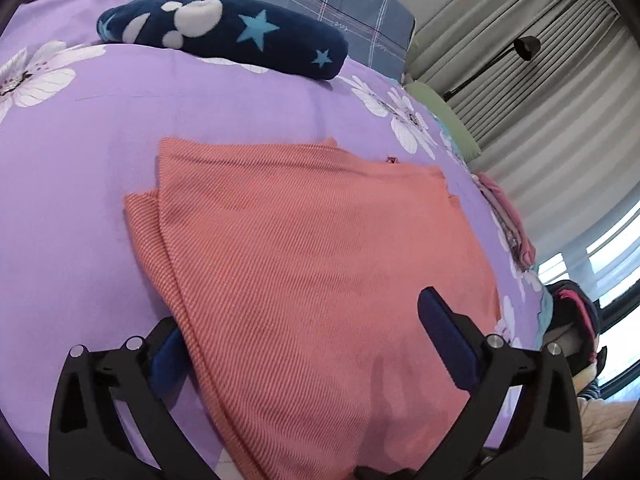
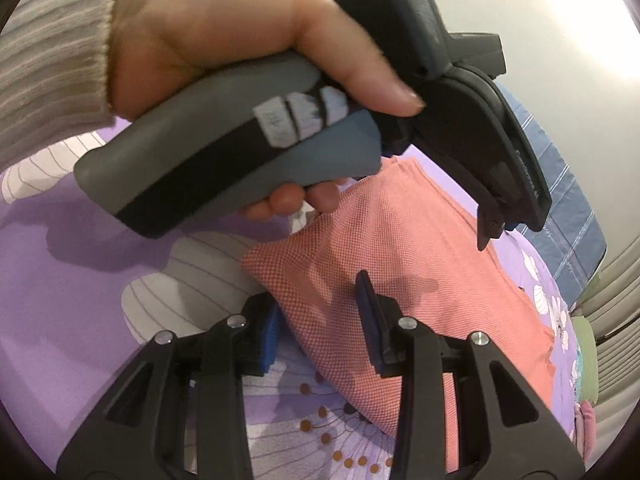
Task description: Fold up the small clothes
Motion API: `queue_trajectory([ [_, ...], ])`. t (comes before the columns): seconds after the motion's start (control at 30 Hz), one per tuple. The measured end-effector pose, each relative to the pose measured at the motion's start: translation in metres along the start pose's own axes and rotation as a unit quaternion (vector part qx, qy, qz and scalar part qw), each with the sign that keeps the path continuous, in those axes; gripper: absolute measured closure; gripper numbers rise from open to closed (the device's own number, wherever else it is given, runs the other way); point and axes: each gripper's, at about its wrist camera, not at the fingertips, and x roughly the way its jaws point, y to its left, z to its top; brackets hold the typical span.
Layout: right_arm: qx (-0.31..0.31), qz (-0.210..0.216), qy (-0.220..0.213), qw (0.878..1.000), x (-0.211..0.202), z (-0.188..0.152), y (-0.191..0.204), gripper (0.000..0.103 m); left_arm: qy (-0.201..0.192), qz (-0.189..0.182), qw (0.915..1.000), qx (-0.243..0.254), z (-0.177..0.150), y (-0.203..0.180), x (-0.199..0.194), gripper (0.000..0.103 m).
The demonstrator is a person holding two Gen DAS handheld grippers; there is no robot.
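Coral knit garment [image 1: 304, 248] is laid on the purple floral bedspread [image 1: 80, 168], toward its near edge, already doubled: stacked layers are seen stepped at its left side, so at least one fold is judged done. Surface is fairly flat, mild ripples only. Shape is still broad, so a further fold and tidying are probably left.

Left gripper [image 1: 308, 344] is held wide apart over the garment's near end, one finger off the cloth's left edge, the other above the cloth; nothing is clamped. Right gripper [image 2: 320, 320] is also spread, straddling a garment corner, nothing pinched; whether the pads touch cloth cannot be told. The left hand [image 2: 224, 40] on its grey handle is seen in the right wrist view.

Farther back, a navy star-print roll [image 1: 224, 36] is lying near the bedspread's far edge; a pink folded pile [image 1: 508, 220] is at the right edge.
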Motion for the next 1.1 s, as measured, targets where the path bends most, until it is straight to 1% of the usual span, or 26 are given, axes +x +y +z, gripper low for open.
queue_trajectory([
  [0.07,0.002,-0.001,0.002,1.000,0.001,0.004,0.000,0.067,0.004,-0.011,0.9999,0.006,0.003,0.001,0.002,0.001],
  [0.13,0.008,-0.005,0.004,1.000,0.003,0.007,0.000,0.064,0.008,-0.018,0.9997,0.013,0.009,0.002,0.008,0.001],
  [0.2,0.011,-0.005,0.006,1.000,0.005,0.010,0.001,0.062,0.011,-0.018,0.9994,0.027,0.014,0.000,0.014,0.005],
  [0.23,0.011,-0.005,0.006,1.000,0.005,0.011,0.001,0.062,0.013,-0.015,0.9992,0.034,0.015,-0.001,0.016,0.011],
  [0.27,0.011,-0.006,0.005,1.000,0.006,0.012,0.002,0.063,0.015,-0.013,0.9990,0.040,0.017,-0.001,0.018,0.020],
  [0.3,0.010,-0.004,0.003,1.000,0.006,0.012,0.002,0.067,0.015,-0.014,0.9989,0.042,0.018,-0.001,0.019,0.026],
  [0.33,0.013,0.008,0.002,1.000,0.007,0.013,0.000,0.072,0.016,-0.014,0.9989,0.042,0.020,-0.001,0.020,0.045],
  [0.37,0.019,0.010,0.002,1.000,0.006,0.012,-0.002,0.095,0.017,-0.011,0.9989,0.043,0.021,-0.001,0.019,0.071],
  [0.4,0.031,0.006,-0.001,1.000,0.005,0.012,-0.007,0.098,0.015,0.001,0.9989,0.045,0.021,-0.001,0.018,0.080],
  [0.43,0.051,0.016,-0.010,0.999,0.000,0.012,-0.015,0.098,0.012,0.006,0.9987,0.048,0.021,-0.001,0.015,0.085],
  [0.57,0.101,0.023,-0.039,0.994,-0.016,0.011,-0.039,0.098,0.001,0.014,0.9984,0.055,0.027,-0.012,0.005,0.085],
  [0.73,0.138,0.025,-0.068,0.988,-0.041,0.003,-0.066,0.098,-0.009,0.013,0.9978,0.064,0.042,-0.037,-0.002,0.085],
  [0.8,0.170,0.033,-0.076,0.982,-0.051,-0.002,-0.076,0.098,-0.012,0.018,0.9974,0.069,0.048,-0.051,-0.002,0.085],
  [0.87,0.207,0.041,-0.082,0.974,-0.062,-0.013,-0.098,0.098,-0.015,0.020,0.9974,0.068,0.053,-0.061,-0.001,0.085],
  [0.97,0.247,0.054,-0.086,0.964,-0.070,-0.028,-0.127,0.098,-0.015,0.027,0.9975,0.064,0.060,-0.077,0.003,0.085],
  [1.03,0.275,0.059,-0.089,0.955,-0.076,-0.041,-0.143,0.098,-0.013,0.039,0.9962,0.077,0.064,-0.091,0.009,0.085],
  [1.1,0.293,0.060,-0.090,0.950,-0.078,-0.049,-0.156,0.098,-0.009,0.053,0.9953,0.081,0.068,-0.103,0.016,0.085],
])
